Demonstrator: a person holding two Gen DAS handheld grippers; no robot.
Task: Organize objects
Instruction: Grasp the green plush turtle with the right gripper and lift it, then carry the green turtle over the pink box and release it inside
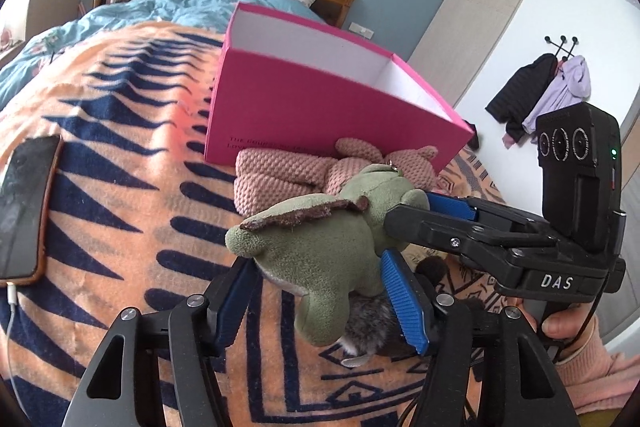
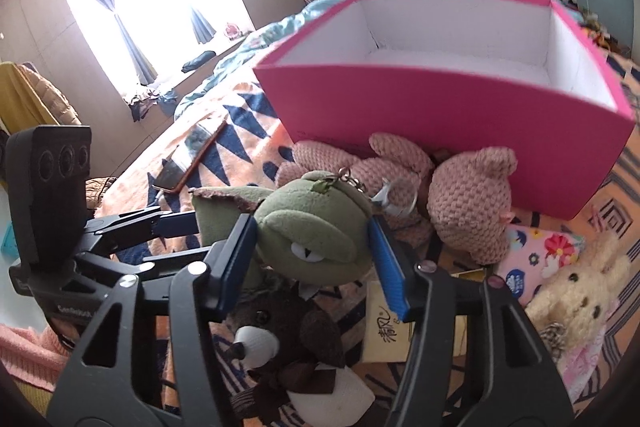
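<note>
Surface: a bed covered by an orange blanket (image 1: pixel 120 155) with dark blue triangle pattern; a blue duvet (image 1: pixel 160 7) lies further back toward the wooden headboard.
Green plush toy (image 1: pixel 320 251): held above the blanket, in front of the pink box, gripped from two sides at once; a metal keyring sits at the top of its head.
Left gripper (image 1: pixel 320 303): blue-padded fingers pinch the toy's body; both pads press into the plush.
Right gripper (image 2: pixel 316 259): blue-padded fingers pinch the toy's head, one pad on each side; the fabric bulges between them.
Pink box (image 2: pixel 460 99): open top, white inside, nothing visible in it; it stands on the blanket just behind the toys.
Pink knitted plush (image 2: pixel 468 211): lies on the blanket against the box's front wall, just behind the green toy.
Dark brown plush (image 2: pixel 288 339): lies on the blanket below the green toy, white muzzle facing up, brown bow at its neck.
Cream plush (image 2: pixel 576 307): lies to the right of the right gripper, beside a flowered pink item (image 2: pixel 536 259).
Phone (image 1: pixel 24 211): lies flat on the blanket well to the left, a white cable plugged in at its near end.
Person: a hand (image 1: pixel 560 323) in a pink sleeve holds the right gripper's handle.
</note>
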